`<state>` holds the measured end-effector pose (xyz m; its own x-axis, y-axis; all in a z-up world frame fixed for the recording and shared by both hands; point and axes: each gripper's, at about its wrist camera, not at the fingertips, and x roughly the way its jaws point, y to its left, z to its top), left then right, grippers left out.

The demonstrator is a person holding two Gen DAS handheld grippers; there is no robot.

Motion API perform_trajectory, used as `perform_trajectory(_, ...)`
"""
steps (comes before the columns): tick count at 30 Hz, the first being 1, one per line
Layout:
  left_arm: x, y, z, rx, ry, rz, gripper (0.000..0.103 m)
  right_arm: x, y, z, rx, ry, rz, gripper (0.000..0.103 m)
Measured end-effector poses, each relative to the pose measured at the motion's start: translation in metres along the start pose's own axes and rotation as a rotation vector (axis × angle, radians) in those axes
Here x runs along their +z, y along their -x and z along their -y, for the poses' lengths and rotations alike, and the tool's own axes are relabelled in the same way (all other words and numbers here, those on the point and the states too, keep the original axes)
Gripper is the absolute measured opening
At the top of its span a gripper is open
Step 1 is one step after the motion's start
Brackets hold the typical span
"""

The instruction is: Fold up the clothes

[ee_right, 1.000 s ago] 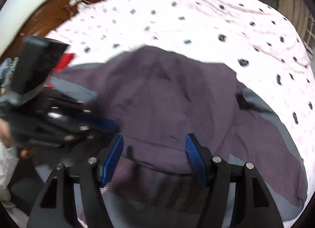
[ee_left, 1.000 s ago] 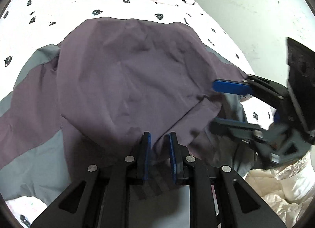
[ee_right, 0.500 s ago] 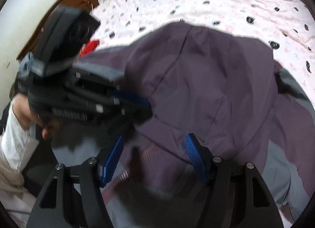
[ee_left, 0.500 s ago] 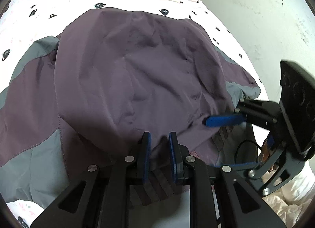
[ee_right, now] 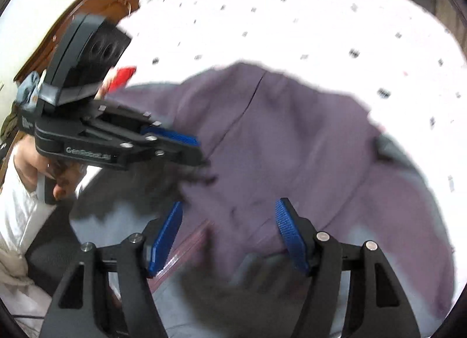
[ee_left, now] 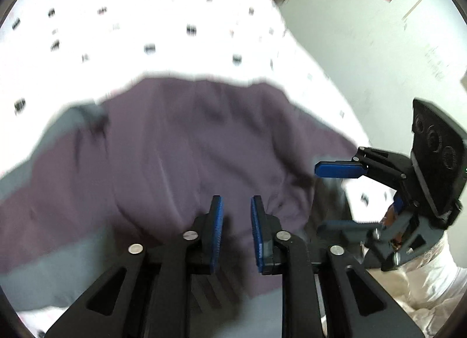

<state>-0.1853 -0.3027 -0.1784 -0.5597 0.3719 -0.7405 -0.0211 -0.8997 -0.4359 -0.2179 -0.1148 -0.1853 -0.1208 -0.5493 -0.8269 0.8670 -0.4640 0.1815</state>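
A purple and grey garment point(ee_left: 189, 148) lies spread on the bed, a purple layer folded over its middle. My left gripper point(ee_left: 237, 221) hovers over its near edge with the jaws opening. Cloth shows through the gap, but the pads point(ee_left: 217, 233) do not press on it. In the right wrist view the left gripper point(ee_right: 192, 148) hangs just above the garment point(ee_right: 292, 139), casting a shadow on it. My right gripper point(ee_right: 229, 230) stands wide open above the near hem with nothing between its fingers. It also shows at the garment's right edge, as the right gripper point(ee_left: 335, 196).
The bed sheet point(ee_left: 175, 17) is white with small dark prints. A pale wall point(ee_left: 379, 46) runs along its right side. A wooden headboard point(ee_right: 96, 2) and a red item point(ee_right: 124, 75) lie beyond the garment. A person's hand point(ee_right: 32, 163) and white sleeve point(ee_right: 17, 215) hold the left gripper.
The left gripper's jaws have parted and let go of the purple fold they pinched. It has lifted and tilted up, so more of the bed shows. The right gripper stays open.
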Motion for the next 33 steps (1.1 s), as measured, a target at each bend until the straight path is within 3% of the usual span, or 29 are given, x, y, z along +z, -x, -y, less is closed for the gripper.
perform_trajectory(2, 0.013, 0.009, -0.010, 0.025, 0.003, 0.068, 0.040, 0.011, 0.013, 0.010, -0.057, -0.001, 0.069, 0.068)
perform_trajectory(4, 0.025, 0.015, -0.027, 0.022, 0.028, 0.099, 0.040, 0.022, 0.015, 0.019, -0.097, -0.015, 0.105, 0.068)
perform_trajectory(8, 0.037, 0.003, -0.038, 0.041, 0.059, 0.123, 0.040, 0.036, 0.004, 0.034, -0.085, -0.048, 0.135, 0.068)
perform_trajectory(12, 0.041, -0.029, -0.036, 0.048, 0.073, 0.112, 0.040, 0.046, -0.019, 0.038, -0.060, -0.050, 0.126, 0.068)
perform_trajectory(15, 0.039, -0.041, -0.042, 0.070, 0.081, 0.093, 0.040, 0.050, -0.035, 0.045, -0.089, -0.055, 0.105, 0.068)
perform_trajectory(21, 0.039, -0.054, -0.059, 0.086, 0.144, 0.082, 0.038, 0.053, -0.060, 0.075, -0.093, -0.113, 0.069, 0.068)
perform_trajectory(26, 0.039, -0.064, -0.062, 0.106, 0.137, 0.082, 0.038, 0.049, -0.082, 0.092, -0.119, -0.134, 0.013, 0.068)
perform_trajectory(31, 0.035, -0.050, -0.060, 0.077, 0.156, 0.101, 0.038, 0.047, -0.081, 0.085, -0.154, -0.118, 0.014, 0.068)
perform_trajectory(33, 0.033, -0.036, -0.055, 0.055, 0.157, 0.125, 0.038, 0.045, -0.066, 0.079, -0.139, -0.119, 0.056, 0.068)
